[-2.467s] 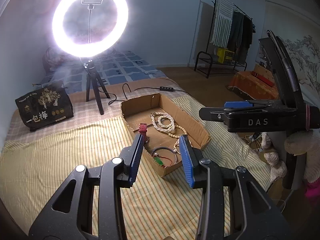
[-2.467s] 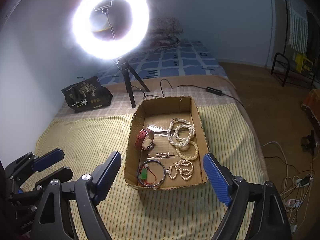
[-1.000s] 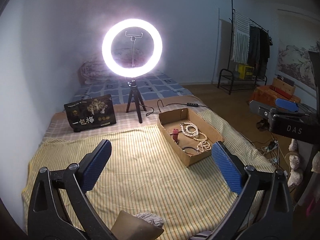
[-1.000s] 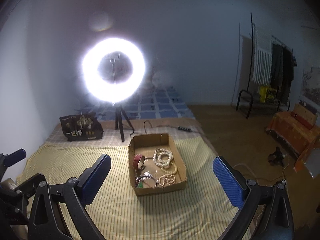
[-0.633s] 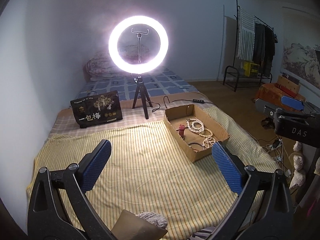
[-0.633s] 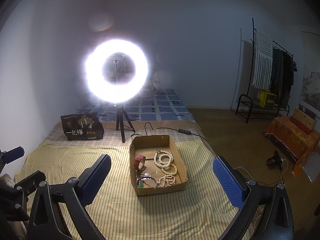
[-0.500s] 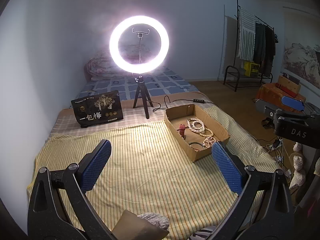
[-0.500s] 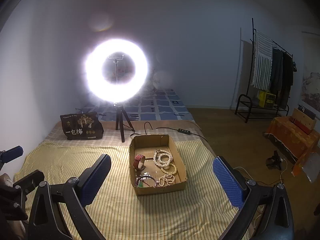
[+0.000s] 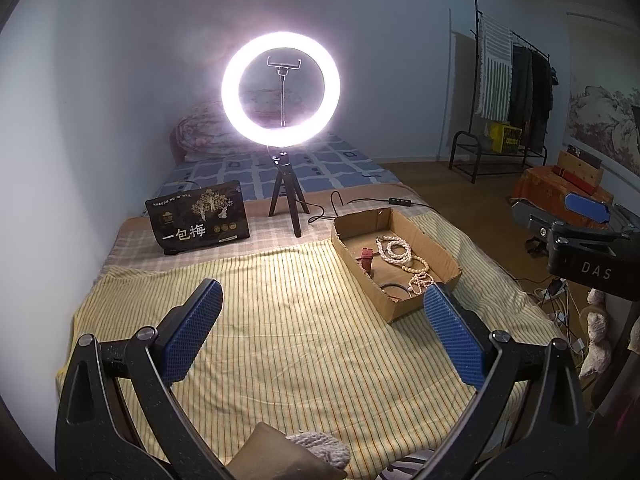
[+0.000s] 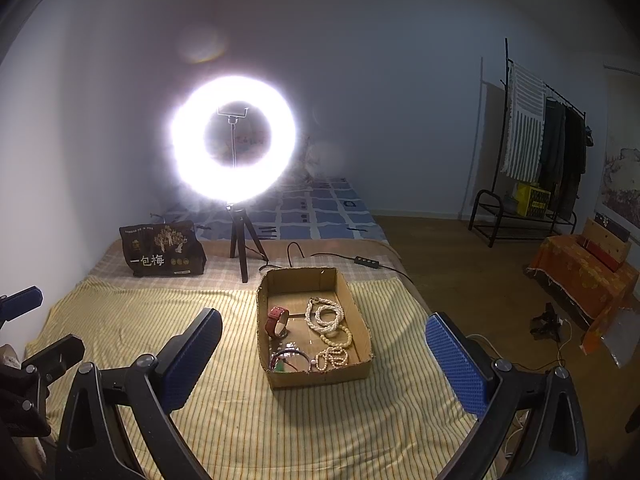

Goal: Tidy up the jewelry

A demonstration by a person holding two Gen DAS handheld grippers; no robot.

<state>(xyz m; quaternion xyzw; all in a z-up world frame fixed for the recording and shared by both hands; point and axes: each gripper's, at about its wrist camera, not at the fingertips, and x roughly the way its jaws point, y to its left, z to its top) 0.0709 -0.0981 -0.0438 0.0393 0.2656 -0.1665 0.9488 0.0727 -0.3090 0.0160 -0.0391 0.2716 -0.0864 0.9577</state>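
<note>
Home bedroom, bed (image 10: 320, 216), clothes rack (image 10: 536, 152)

Left tongs (image 9: 322, 336) spread wide, holding nothing, raised and level. Right tongs (image 10: 324, 364) likewise gaping, empty, held alongside.

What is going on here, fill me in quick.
A person is sorting jewelry with a hand-held gripper in each hand. Right now both the left gripper and the right gripper hang open and empty above the striped bedspread, well back from the cardboard box. The jewelry all lies inside it: a red watch, pearl necklaces and a dark bangle. A lit ring light stands behind.
</note>
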